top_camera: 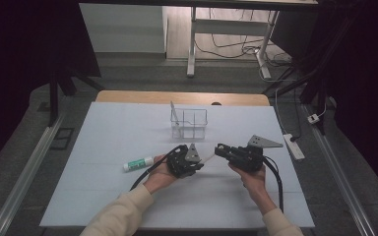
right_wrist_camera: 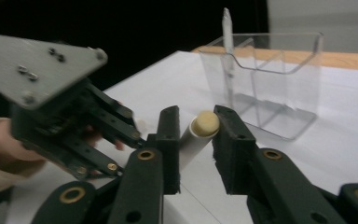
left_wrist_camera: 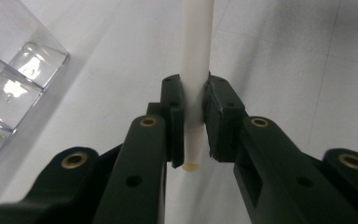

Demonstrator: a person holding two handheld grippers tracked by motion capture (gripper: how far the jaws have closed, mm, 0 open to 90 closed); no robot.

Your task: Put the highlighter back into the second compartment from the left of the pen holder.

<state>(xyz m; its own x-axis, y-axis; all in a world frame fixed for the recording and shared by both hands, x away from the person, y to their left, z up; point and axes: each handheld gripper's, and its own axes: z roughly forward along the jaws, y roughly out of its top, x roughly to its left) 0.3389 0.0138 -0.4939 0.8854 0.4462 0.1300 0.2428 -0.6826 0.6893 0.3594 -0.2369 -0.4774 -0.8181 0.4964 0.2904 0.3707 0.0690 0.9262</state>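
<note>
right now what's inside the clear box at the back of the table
A pale pen-like stick stands upright in the left corner of the clear box. The other compartments look empty, though glare on the walls hides part of the floor.

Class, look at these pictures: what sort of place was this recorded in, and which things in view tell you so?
Probably a lab or workshop set up for recording, not a home. A white board covers the table as a work surface, dark curtains hang at the sides, and cables with a power strip lie on the grey floor.
</note>
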